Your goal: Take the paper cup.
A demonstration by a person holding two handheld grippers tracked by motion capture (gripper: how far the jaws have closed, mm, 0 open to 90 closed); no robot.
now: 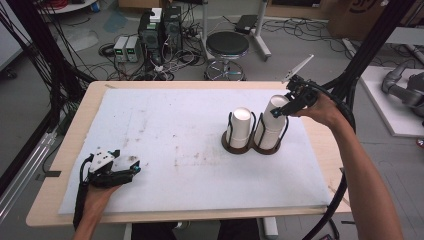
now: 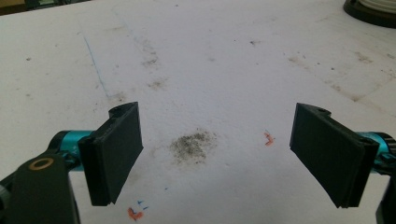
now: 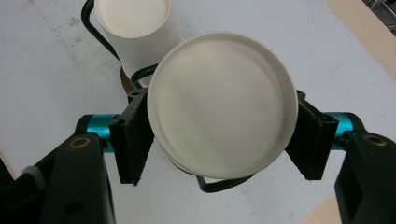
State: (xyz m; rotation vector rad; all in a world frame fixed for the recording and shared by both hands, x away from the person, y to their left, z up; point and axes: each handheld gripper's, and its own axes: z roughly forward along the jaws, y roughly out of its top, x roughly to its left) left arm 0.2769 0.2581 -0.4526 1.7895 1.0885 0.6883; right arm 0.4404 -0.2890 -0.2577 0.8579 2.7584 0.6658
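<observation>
Two stacks of white paper cups stand upside down in a dark wire holder [image 1: 235, 146] on the right half of the white mat [image 1: 175, 125]. My right gripper [image 1: 280, 110] is shut on the top cup of the right stack [image 1: 271, 127]; in the right gripper view its jaws press both sides of that cup [image 3: 222, 102], with the left stack [image 3: 137, 23] beyond it. The left stack [image 1: 240, 126] stands free. My left gripper [image 1: 134, 168] rests low at the mat's near left corner, open, with bare stained mat between its jaws [image 2: 219, 154].
The mat covers a wooden table [image 1: 75, 135]. Behind the table on the floor are a black stool [image 1: 227, 45], electronics boxes [image 1: 160, 32] and many cables. A cable from the right gripper loops off the table's right edge [image 1: 345, 115].
</observation>
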